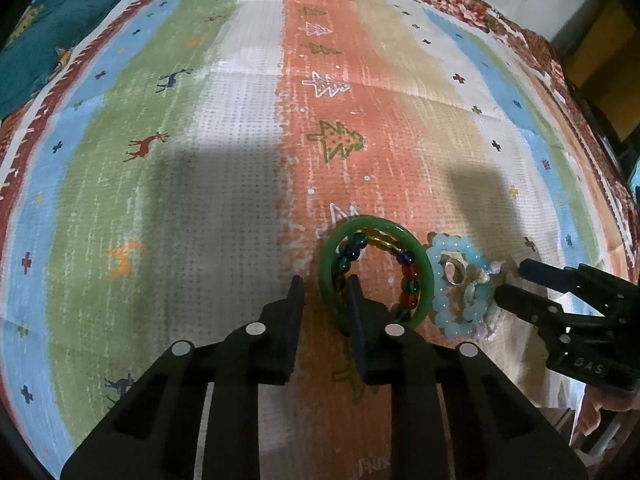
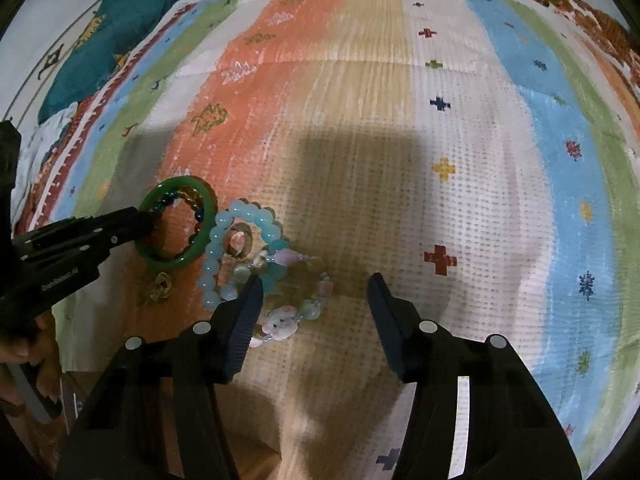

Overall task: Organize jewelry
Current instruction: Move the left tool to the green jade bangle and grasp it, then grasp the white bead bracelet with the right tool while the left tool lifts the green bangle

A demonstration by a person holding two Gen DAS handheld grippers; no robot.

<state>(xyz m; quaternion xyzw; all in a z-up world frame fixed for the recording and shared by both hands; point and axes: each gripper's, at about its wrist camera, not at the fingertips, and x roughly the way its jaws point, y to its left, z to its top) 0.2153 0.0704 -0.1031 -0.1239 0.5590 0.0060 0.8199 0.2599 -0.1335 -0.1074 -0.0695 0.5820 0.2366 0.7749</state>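
1. a striped cloth (image 1: 248,128) printed with deer, trees and small crosses covers the surface under everything; whether it lies on a tabletop or a bed cannot be told.
2. a teal cushion (image 1: 60,28) sits at the far left edge, beyond the cloth.
3. the left hand-held gripper (image 1: 322,296) has its fingers narrowed but not closed; one finger (image 1: 358,312) reaches inside the green bangle, the other stands outside it, so the rim sits between them. whether the pads actually press the rim cannot be told.
4. the right hand-held gripper (image 2: 316,296) is spread wide and holds nothing; its left finger (image 2: 244,320) overlaps the pastel bracelet in its own view, contact unclear.
5. the green bangle (image 1: 422,268) lies on the orange stripe, near the cloth's front edge.
6. a bracelet of dark multicoloured beads (image 1: 412,280) lies inside the bangle, along its inner wall.
7. a pale blue bead bracelet (image 2: 216,248) lies just beside the bangle on its right, touching or nearly so.
8. a pastel bead bracelet with a white charm (image 2: 280,322) overlaps the blue one's near side.
9. a metal ring (image 2: 238,242) rests inside the blue bracelet's loop.
10. a small gold-coloured piece (image 2: 162,286) lies near the bangle, towards the camera; too blurred to name.
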